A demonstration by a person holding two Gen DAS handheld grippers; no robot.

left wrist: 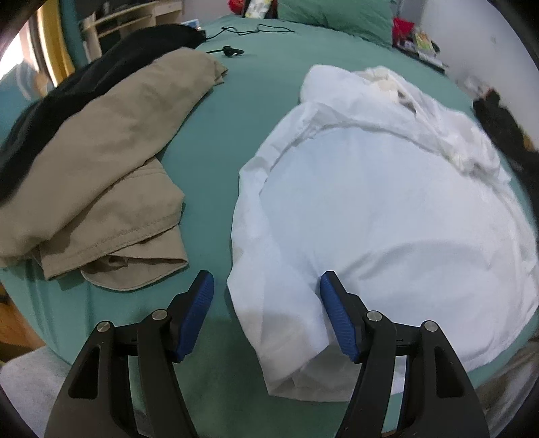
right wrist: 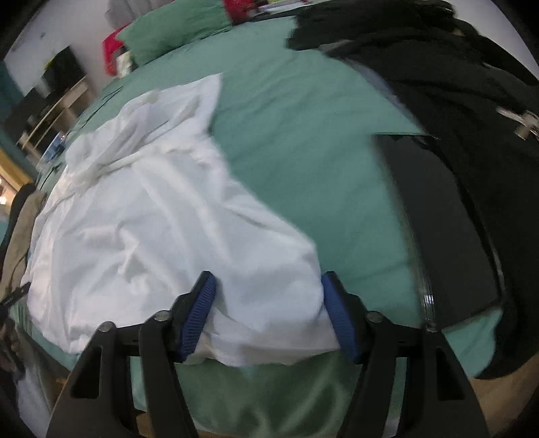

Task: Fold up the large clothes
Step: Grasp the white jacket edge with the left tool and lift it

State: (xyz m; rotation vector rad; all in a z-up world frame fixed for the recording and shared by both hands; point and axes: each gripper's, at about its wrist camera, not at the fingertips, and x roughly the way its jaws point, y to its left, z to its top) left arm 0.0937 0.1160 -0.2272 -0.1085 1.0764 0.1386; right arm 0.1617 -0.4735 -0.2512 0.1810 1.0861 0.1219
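Observation:
A large white garment (left wrist: 387,202) lies spread and wrinkled on the green bed (left wrist: 235,118). My left gripper (left wrist: 266,286) is open over its near left corner, with the right finger against the cloth. In the right wrist view the white garment (right wrist: 161,229) fills the left half. My right gripper (right wrist: 268,286) is open, its fingers on either side of the garment's near right corner, holding nothing.
Tan trousers (left wrist: 101,161) and a black garment (left wrist: 84,81) lie on the left of the bed. A cable (left wrist: 249,30) and green pillow (left wrist: 337,13) are at the far end. Dark clothes (right wrist: 471,111) and a dark flat panel (right wrist: 444,242) lie on the right.

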